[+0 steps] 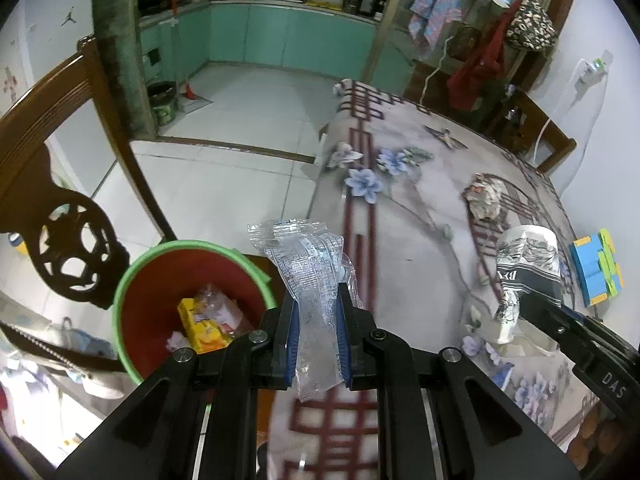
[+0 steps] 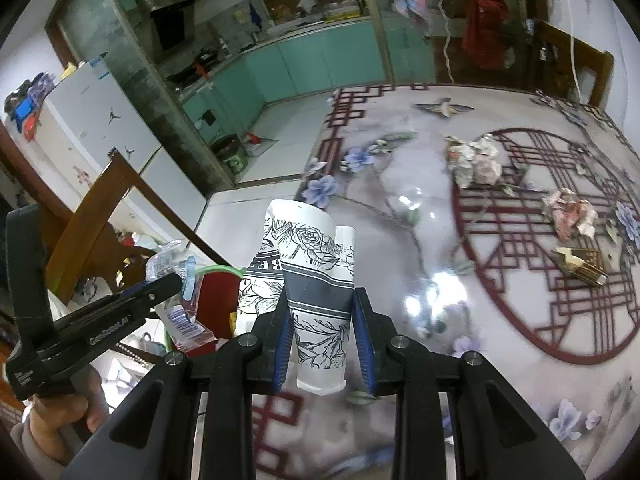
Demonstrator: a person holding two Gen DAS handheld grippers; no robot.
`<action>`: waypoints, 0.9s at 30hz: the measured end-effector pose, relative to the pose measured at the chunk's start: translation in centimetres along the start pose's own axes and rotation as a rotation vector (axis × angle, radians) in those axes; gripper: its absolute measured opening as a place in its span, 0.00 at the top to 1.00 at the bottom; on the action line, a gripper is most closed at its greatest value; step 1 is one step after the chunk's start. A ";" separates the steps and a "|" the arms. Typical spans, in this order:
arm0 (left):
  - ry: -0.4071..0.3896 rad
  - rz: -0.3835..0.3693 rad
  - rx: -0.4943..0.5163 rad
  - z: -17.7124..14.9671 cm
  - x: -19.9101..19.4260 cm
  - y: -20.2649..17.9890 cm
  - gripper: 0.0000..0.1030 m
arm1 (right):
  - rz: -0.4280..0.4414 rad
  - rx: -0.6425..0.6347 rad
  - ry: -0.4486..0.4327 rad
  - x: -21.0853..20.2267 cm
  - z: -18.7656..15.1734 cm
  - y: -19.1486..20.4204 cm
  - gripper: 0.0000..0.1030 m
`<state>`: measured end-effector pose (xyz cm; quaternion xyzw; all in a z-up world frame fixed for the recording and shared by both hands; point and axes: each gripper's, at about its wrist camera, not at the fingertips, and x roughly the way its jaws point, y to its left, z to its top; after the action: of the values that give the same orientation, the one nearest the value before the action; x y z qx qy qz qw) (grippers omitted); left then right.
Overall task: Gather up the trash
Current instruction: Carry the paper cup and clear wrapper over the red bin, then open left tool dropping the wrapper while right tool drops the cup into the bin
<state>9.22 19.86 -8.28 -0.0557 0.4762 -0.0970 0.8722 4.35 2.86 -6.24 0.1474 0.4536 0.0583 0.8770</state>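
Observation:
My left gripper (image 1: 318, 300) is shut on a clear plastic wrapper (image 1: 312, 280), held just right of a red bin with a green rim (image 1: 160, 252) that holds yellow and pink trash. My right gripper (image 2: 322, 308) is shut on a crushed paper cup (image 2: 312, 272) with black floral print, above the table's left edge; the cup also shows in the left wrist view (image 1: 524, 268). The left gripper (image 2: 176, 280) with its wrapper (image 2: 168, 260) shows at the left of the right wrist view, over the bin (image 2: 216, 292).
The table (image 2: 420, 240) has a floral cloth. On it lie two crumpled paper wads (image 2: 474, 160) (image 2: 568, 212), a small gold box (image 2: 582, 264) and a blue-green-yellow block (image 1: 596, 272). A wooden chair (image 1: 60, 200) stands left of the bin. Tiled floor lies beyond.

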 end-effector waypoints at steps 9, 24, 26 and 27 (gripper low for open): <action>0.018 0.046 -0.056 -0.1 0.5 4.8 0.85 | 0.031 -0.074 0.029 2.6 0.6 4.7 0.75; 0.090 0.164 -0.161 -1.2 2.8 12.7 0.85 | 0.103 -0.179 0.110 8.7 1.0 10.9 0.75; 0.103 0.170 -0.171 -1.3 3.0 13.6 0.85 | 0.110 -0.188 0.122 9.5 0.9 11.5 0.75; 0.108 0.171 -0.176 -1.3 3.1 13.9 0.85 | 0.114 -0.191 0.128 9.8 0.9 11.8 0.75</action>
<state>11.37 32.72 -14.19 -0.0857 0.5323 0.0170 0.8420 11.15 16.18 -9.69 0.0849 0.4919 0.1602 0.8516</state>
